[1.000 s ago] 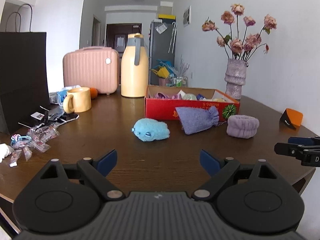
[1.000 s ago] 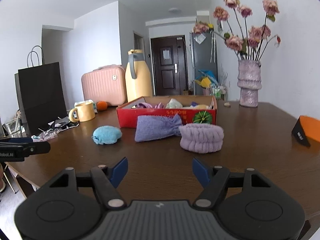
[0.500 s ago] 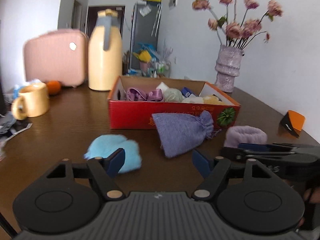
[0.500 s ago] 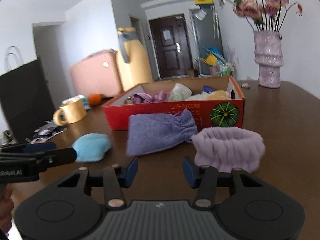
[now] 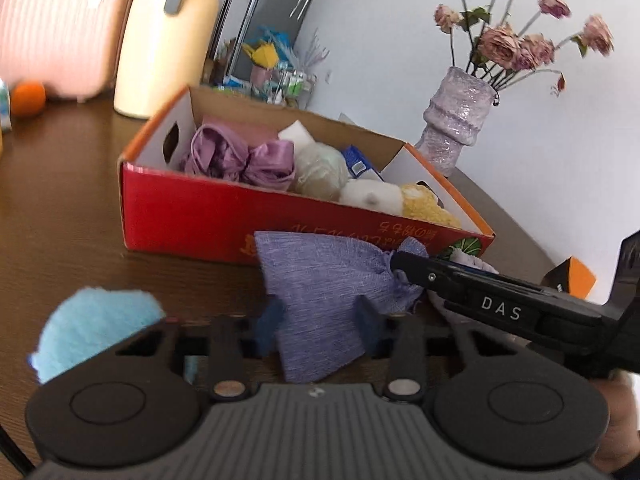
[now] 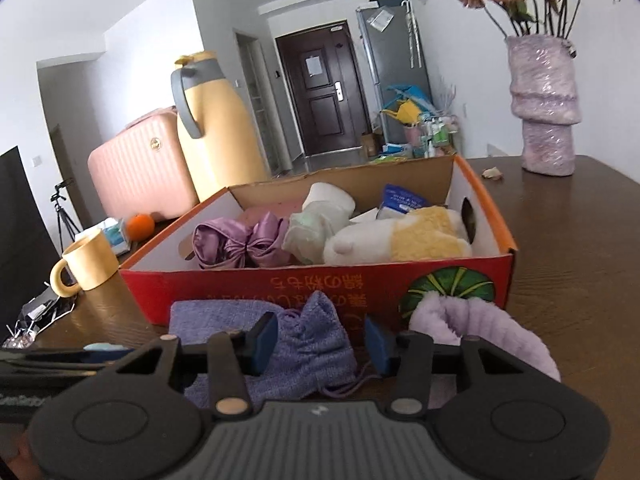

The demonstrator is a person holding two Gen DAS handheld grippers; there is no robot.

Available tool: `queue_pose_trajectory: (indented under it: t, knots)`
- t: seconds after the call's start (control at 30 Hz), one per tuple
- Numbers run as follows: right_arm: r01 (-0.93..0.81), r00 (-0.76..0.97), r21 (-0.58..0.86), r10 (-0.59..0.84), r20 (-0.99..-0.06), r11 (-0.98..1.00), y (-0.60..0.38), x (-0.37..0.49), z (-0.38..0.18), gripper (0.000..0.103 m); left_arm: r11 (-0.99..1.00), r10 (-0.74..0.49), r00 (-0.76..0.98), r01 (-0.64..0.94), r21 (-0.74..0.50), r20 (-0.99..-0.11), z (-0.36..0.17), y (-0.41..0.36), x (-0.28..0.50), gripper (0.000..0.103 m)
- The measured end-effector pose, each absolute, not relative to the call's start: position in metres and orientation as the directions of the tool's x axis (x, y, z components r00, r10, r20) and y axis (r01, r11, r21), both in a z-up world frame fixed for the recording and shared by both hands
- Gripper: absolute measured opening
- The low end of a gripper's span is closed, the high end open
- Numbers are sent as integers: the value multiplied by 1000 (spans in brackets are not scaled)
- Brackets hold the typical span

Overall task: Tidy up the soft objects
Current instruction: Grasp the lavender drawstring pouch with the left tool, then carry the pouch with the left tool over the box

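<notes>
Hidden or cut off: lower corner of purple drawstring pouch (image 5: 320,300) covered by the left claw body; part of blue plush toy (image 5: 96,328) behind the same body; lilac fluffy headband (image 6: 480,328) largely screened in the left view by the right claw arm, right end cut off by the claw housing in the right view.
Hard to make out: pink suitcase (image 6: 140,172) and orange (image 5: 27,98) blurred in the left view; whether any pad touches the cloth, not clear.
Left claw (image 5: 320,318): jaws apart at moderate width, straddling the pouch body, not closed on it.
Right claw (image 6: 320,338): jaws apart at moderate width, straddling the gathered neck of the pouch, not closed on it.
Pouch: flat on the desk (image 6: 580,240), just in front of the red cardboard box (image 6: 300,288), between toy and headband.
Box contents: purple satin item (image 6: 240,244), pale rolled cloths, white-and-yellow plush (image 6: 400,240), small blue packet (image 6: 400,200).
Surroundings: yellow thermos jug (image 6: 216,136) and suitcase behind the box; yellow mug (image 6: 86,264) to the left; lilac vase (image 6: 544,108) of dried roses to the right; orange-and-black object (image 5: 572,276) at the desk edge.
</notes>
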State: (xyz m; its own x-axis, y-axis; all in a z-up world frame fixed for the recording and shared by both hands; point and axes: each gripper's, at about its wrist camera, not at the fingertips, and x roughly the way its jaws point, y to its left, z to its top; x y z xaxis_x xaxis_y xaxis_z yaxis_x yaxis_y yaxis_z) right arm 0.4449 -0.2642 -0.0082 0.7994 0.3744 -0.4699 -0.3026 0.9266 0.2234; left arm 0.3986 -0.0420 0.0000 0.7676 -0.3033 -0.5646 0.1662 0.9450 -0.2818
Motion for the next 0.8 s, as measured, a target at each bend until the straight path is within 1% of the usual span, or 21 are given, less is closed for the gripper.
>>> queue_pose_trajectory:
  t: [0.03, 0.07, 0.1, 0.13, 0.2, 0.23, 0.3, 0.37, 0.47, 0.57, 0.63, 0.7, 0.73, 0.8]
  knots:
    - [-316, 793, 234, 391, -467, 919, -265, 448, -9, 37, 938, -318, 758, 164, -306, -570, -3, -40, 402, 25]
    - [-319, 788, 251, 403, -466, 914, -266, 450, -10, 34, 931, -332, 750, 162, -328, -572, -5, -37, 404, 17]
    - [-318, 782, 266, 411, -470, 910, -268, 452, -11, 24, 925, -342, 745, 160, -345, -572, -7, -35, 407, 12]
    - [-320, 773, 273, 417, -478, 907, -269, 453, -12, 19, 919, -353, 743, 162, -359, -569, -8, -32, 408, 8]
    - [-323, 770, 275, 420, -479, 906, -268, 449, -10, 9, 913, -361, 738, 157, -376, -569, -9, -30, 410, 5]
    - [-334, 770, 276, 430, -472, 901, -268, 443, -6, 7, 913, -364, 740, 163, -374, -565, -7, -30, 408, 4]
    - [-356, 776, 255, 436, -456, 899, -266, 422, 5, 7, 918, -360, 755, 182, -353, -547, 0, -33, 398, 3]
    - [-351, 779, 236, 422, -464, 906, -266, 393, 15, 7, 917, -372, 760, 213, -337, -534, 8, -33, 380, 3]
    - [-358, 751, 301, 464, -469, 884, -277, 345, 22, 6, 915, -389, 741, 241, -323, -547, 15, -28, 343, 3]
    - [-338, 718, 379, 497, -487, 861, -286, 310, 18, 6, 900, -428, 732, 291, -326, -530, 24, -19, 296, 3]
    - [-315, 705, 387, 487, -516, 867, -284, 300, 9, 8, 895, -440, 715, 297, -334, -544, 26, -17, 275, 5]
    - [-288, 699, 376, 462, -546, 881, -279, 301, 0, 11, 909, -412, 715, 281, -307, -565, 20, -20, 268, 6]
    - [-281, 705, 363, 448, -550, 889, -276, 299, -3, 15, 922, -382, 714, 248, -298, -587, 14, -21, 271, 8]
    - [-295, 730, 328, 433, -529, 897, -272, 293, -2, 17, 939, -331, 717, 185, -290, -614, 5, -19, 274, 20]
